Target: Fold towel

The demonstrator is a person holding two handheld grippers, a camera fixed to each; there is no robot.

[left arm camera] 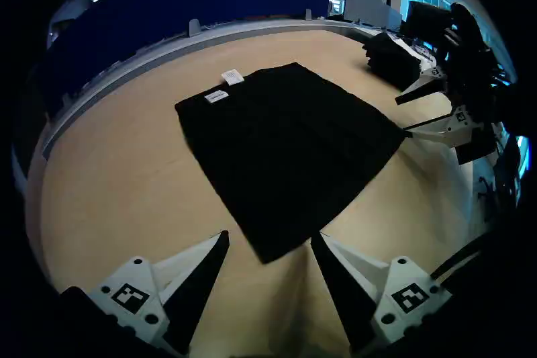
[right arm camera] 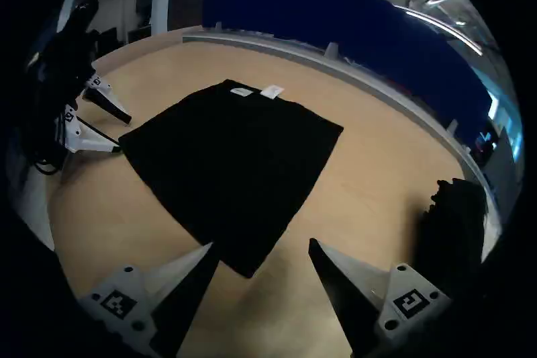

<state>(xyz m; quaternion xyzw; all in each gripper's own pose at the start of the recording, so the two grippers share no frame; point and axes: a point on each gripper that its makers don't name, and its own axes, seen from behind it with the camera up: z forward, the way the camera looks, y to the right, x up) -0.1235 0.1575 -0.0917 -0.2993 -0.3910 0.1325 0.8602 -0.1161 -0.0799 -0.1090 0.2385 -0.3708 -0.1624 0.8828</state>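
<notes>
Black towel (left arm camera: 288,150) lies flat mid-table (left arm camera: 121,176), with bare wood all round its edges. Left gripper (left arm camera: 269,235) gapes wide, one towel corner just ahead between its fingers. Right gripper (right arm camera: 261,244), spread too, faces the neighbouring corner.

Two white tags (left arm camera: 232,76) on the towel (left arm camera: 288,150) are too small to read — a dark pile (right arm camera: 453,224) runs off the edge, its shape unclear.

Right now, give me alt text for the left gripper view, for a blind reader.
A black towel lies flat on a wooden table, two white tags at its far edge. The left gripper is open at its near corner, the right gripper open at another.
</notes>
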